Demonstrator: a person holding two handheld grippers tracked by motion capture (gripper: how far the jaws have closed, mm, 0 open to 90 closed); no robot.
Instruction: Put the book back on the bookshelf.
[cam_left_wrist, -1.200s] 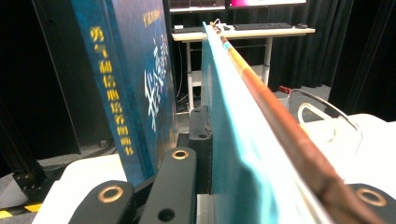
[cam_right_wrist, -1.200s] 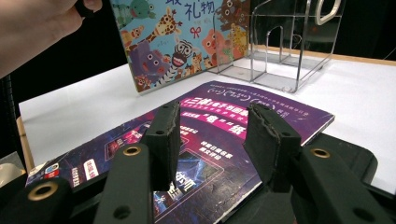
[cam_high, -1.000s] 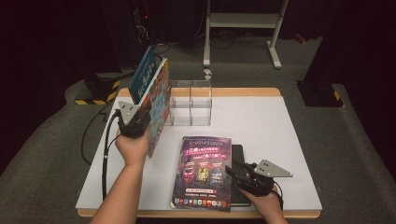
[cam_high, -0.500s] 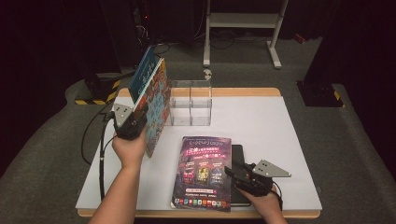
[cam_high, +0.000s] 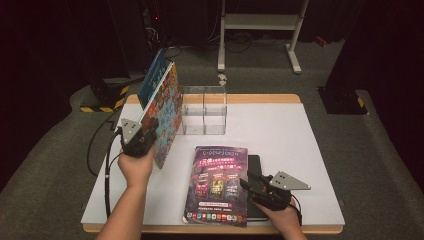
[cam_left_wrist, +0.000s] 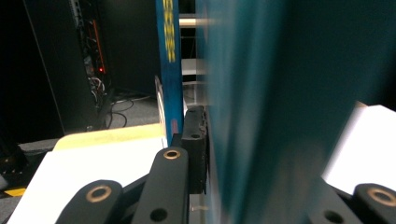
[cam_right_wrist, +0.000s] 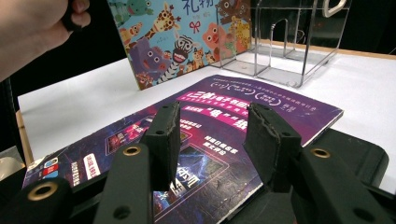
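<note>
High view | left tool (cam_high: 145, 131) still clamps picture book (cam_high: 165, 107) | unmoved

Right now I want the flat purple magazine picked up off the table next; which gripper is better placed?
Right. The right gripper hovers open directly over the purple magazine, while the left gripper is shut on the upright colourful picture book beside the clear acrylic organiser.

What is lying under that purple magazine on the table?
A flat black object sticks out from under the purple magazine's right edge. Most of it is covered, so I cannot tell what it is.
</note>
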